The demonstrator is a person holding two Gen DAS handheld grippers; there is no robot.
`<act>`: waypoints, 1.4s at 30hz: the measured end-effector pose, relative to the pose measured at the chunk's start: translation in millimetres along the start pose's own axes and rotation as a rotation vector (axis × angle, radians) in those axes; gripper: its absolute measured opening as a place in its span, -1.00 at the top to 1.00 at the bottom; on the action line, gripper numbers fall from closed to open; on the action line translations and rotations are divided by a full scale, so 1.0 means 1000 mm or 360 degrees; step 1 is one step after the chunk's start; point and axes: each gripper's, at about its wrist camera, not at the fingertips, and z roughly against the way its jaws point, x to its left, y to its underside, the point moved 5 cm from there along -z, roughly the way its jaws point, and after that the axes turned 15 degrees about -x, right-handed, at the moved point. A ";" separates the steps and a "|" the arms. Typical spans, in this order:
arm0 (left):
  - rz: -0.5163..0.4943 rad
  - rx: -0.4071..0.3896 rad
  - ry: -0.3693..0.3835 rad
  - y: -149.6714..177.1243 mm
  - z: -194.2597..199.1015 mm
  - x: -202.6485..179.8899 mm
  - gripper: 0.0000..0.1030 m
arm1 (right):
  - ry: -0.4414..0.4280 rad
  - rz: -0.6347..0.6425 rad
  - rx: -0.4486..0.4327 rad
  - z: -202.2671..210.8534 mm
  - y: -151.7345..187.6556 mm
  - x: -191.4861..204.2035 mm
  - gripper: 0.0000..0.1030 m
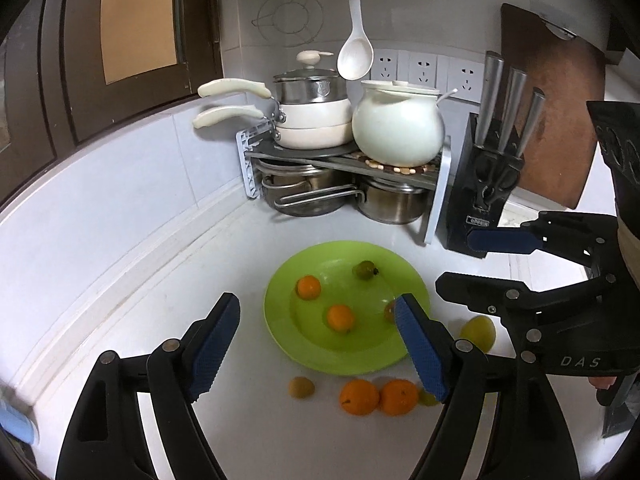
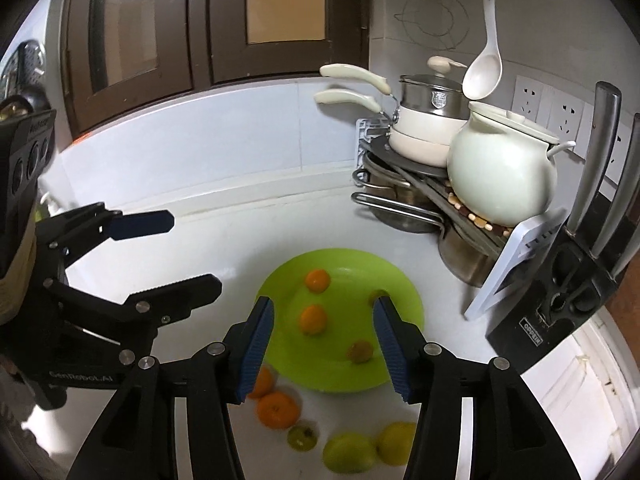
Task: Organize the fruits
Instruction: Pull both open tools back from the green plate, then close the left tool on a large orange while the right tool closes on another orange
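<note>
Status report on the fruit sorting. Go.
Left gripper and right gripper open, empty. Four fruits on green plate; oranges off it on counter. Nothing in the way.

Half hidden behind blue pads: brownish fruit (image 1: 390, 311) on plate (image 1: 288, 344), green fruit (image 1: 427, 399) on worktop (image 1: 248, 420).

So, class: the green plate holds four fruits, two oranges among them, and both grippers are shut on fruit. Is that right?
Not quite. The left gripper and right gripper are both open and hold nothing, as each wrist view shows. The green plate does hold four fruits, two oranges among them.
</note>
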 end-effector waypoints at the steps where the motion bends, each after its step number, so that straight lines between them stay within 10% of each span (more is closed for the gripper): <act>1: -0.0003 -0.0002 0.0003 0.003 0.003 -0.001 -0.55 | -0.0011 -0.0006 0.0009 0.003 0.003 0.002 -0.02; 24: -0.0282 -0.0053 0.0099 0.064 0.023 -0.020 -0.54 | -0.0093 0.0256 0.0232 0.007 0.069 0.040 -0.02; 42: -0.0237 0.0217 0.0297 0.121 -0.032 -0.015 -0.27 | -0.0282 0.0265 0.0580 -0.038 0.124 0.045 -0.02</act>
